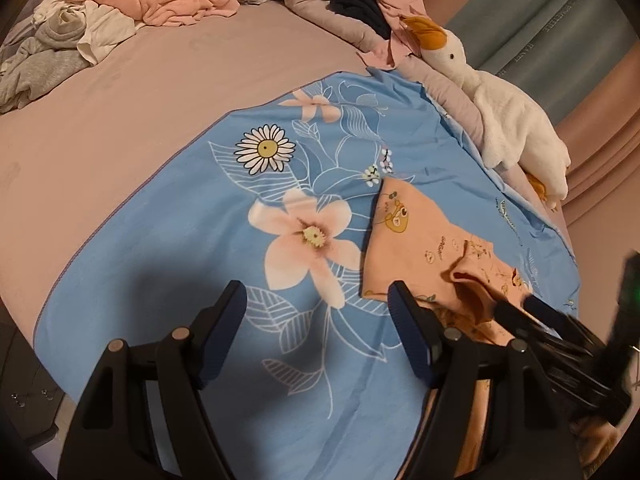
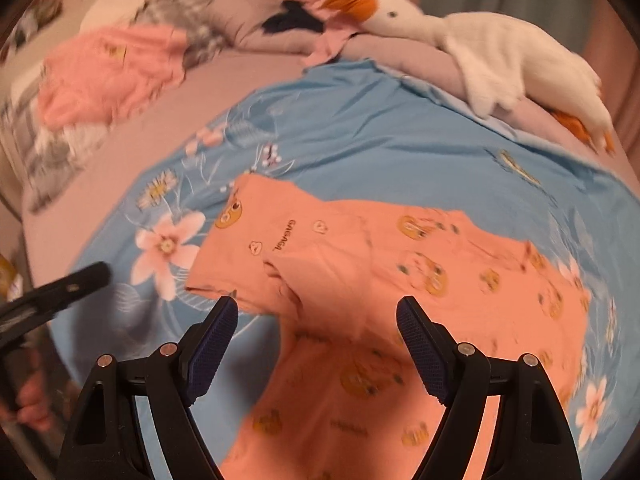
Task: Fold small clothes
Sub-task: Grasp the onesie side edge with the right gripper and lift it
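I see one small garment (image 2: 400,280), peach-orange knit with yellow cartoon faces, little heart marks and small printed lettering. It lies on the blue floral sheet on the bed, mostly flat but rumpled. One rectangular flat section stretches to the far left, its corner near the pink flower print. A fold or flap edge rises mid-garment, casting a shadow. Another part runs toward me at the near edge, blurred in the right view. In my left view the same garment (image 1: 408,256) sits right of centre, its near-right portion bunched up.
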